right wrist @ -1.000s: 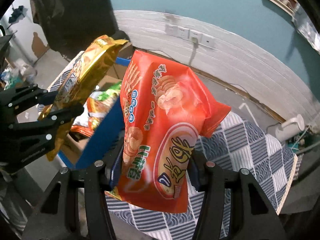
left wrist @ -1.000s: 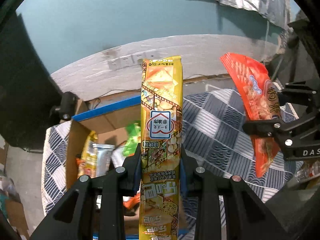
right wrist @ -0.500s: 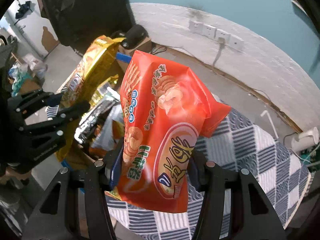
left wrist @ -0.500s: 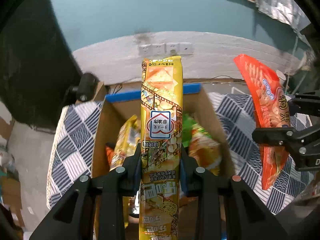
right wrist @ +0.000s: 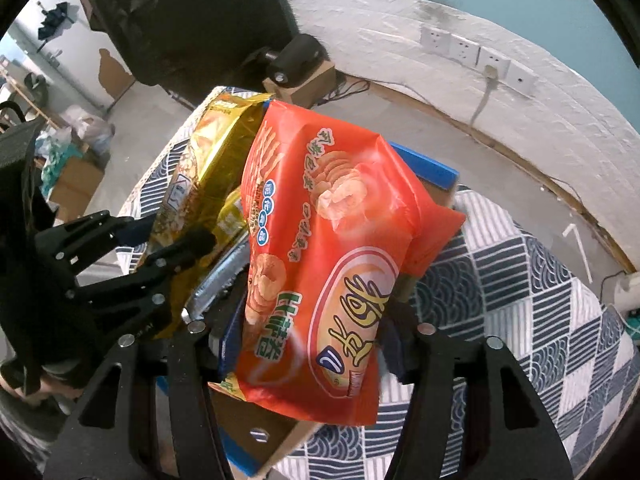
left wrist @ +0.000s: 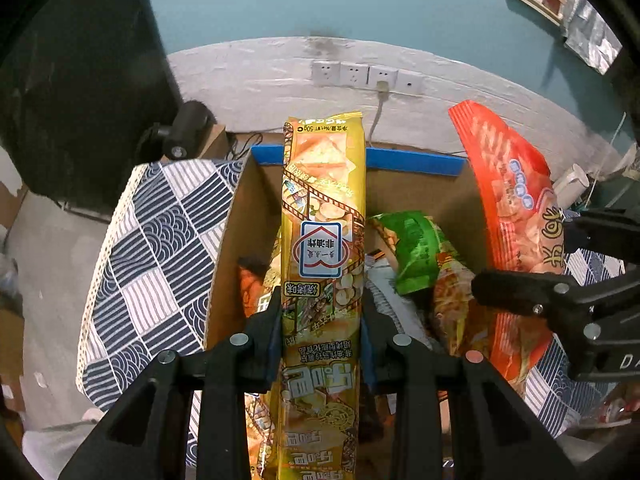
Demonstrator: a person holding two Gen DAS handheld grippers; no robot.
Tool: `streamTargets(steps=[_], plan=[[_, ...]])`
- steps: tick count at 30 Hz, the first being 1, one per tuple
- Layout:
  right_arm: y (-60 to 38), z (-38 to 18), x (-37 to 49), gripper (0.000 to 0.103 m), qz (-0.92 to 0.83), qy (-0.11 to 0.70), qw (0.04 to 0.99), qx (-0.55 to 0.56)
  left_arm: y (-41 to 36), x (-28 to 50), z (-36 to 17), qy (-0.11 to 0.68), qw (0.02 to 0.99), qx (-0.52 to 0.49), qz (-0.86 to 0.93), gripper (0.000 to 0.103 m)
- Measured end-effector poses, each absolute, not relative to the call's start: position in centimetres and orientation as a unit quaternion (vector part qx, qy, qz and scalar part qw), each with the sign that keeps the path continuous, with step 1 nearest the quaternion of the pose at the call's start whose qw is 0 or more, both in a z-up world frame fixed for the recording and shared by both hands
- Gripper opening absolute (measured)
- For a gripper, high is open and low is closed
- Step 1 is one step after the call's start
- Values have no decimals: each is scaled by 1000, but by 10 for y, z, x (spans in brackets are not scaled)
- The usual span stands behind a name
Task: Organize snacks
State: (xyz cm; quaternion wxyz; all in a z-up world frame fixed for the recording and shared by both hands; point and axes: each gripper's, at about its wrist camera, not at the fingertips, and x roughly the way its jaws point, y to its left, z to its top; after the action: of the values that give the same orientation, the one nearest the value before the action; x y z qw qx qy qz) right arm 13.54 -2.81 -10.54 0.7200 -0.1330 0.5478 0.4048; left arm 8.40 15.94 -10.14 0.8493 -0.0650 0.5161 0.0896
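Observation:
My left gripper [left wrist: 322, 320] is shut on a long yellow snack pack [left wrist: 323, 240] and holds it upright over an open cardboard box [left wrist: 236, 232] with a blue-taped rim. My right gripper [right wrist: 316, 320] is shut on a red chip bag [right wrist: 332, 264] and holds it above the box's near right side. The red bag [left wrist: 516, 216] and right gripper [left wrist: 560, 300] show at the right of the left wrist view. The yellow pack [right wrist: 200, 168] and left gripper [right wrist: 132, 260] show at the left of the right wrist view. The box holds several packs, one green [left wrist: 416, 252].
The box sits on a table with a blue-and-white patterned cloth [left wrist: 152, 264], also in the right wrist view [right wrist: 520, 304]. A white wall with sockets [left wrist: 366, 76] runs behind. A dark panel [left wrist: 80, 80] and a small black device [left wrist: 186, 128] stand at the back left.
Both grippers have moved left with their bags, from over the cloth to over the open box. The box now fills the middle of the left wrist view.

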Motion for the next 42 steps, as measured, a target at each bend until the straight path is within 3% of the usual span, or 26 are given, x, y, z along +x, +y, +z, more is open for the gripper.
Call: streamTargets(steps=[3,7,15,42], plan=[[-26,-104,137,68,400,548,723,-129,162,81,-99,511,852,-73,94,36],[-26,-98,139,74,399,541,729,-128,160,74,-91,503,856,-62,97,52],[-46,-83,135,75,392,531,742,-119,153,62,-68,485,868,-41,104,65],[-131,-14,89,79,370,452,804,-115,108,10,0,424,904,-22,50,80]])
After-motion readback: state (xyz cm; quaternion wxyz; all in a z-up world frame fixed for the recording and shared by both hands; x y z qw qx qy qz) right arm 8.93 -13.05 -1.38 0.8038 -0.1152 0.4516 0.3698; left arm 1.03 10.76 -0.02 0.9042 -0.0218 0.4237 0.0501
